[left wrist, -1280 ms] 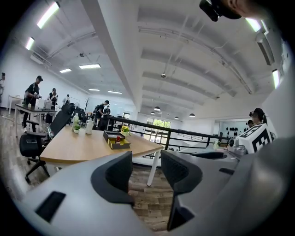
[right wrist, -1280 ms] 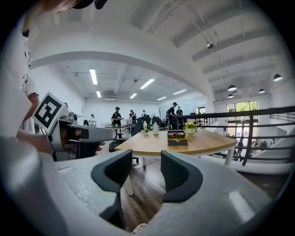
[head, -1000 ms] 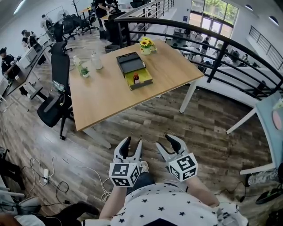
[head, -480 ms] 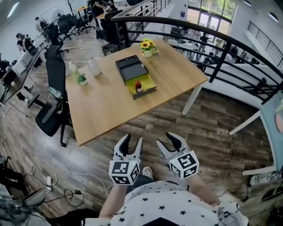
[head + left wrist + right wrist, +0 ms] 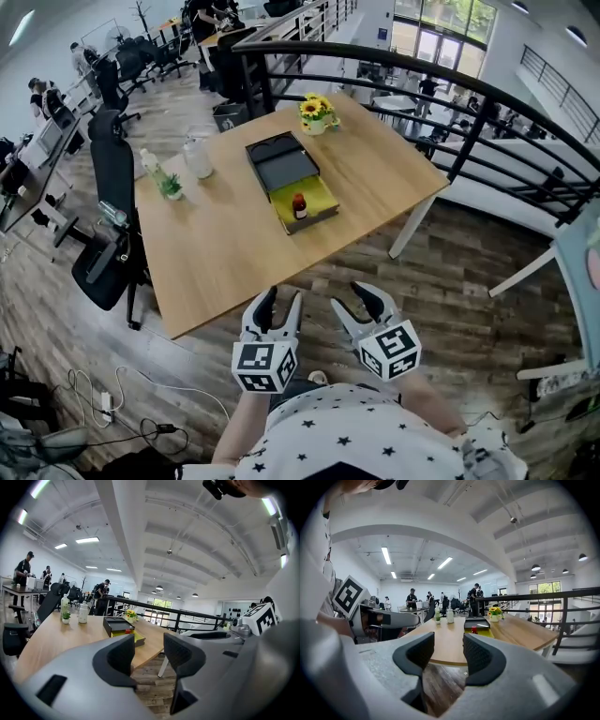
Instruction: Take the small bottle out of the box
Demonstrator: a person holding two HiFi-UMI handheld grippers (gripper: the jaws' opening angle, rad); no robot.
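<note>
1. The left gripper (image 5: 281,302) is held with its fingers released: a clear gap is seen between the jaws, and nothing is grasped.
2. The right gripper (image 5: 354,300) is likewise released, with its jaws apart and empty.
3. Both grippers are held side by side over the floor (image 5: 450,272), with the fingertips short of the near edge of the table (image 5: 234,244).
4. The bottle (image 5: 299,205), which has a red top, is seen upright in the box (image 5: 321,193), in its yellow half, well ahead of both pairs of fingers and touched by neither.
5. In the right gripper view the bottle is seen beyond the fingertips, just above the right-hand one.
6. The black half of the box is placed beyond the yellow half, farther from the fingers.
7. Flowers (image 5: 314,111) are seen beyond the box at the far edge of the table.
8. A jar (image 5: 198,159) and a plant (image 5: 169,186) are set ahead and to the left of the left fingers.
</note>
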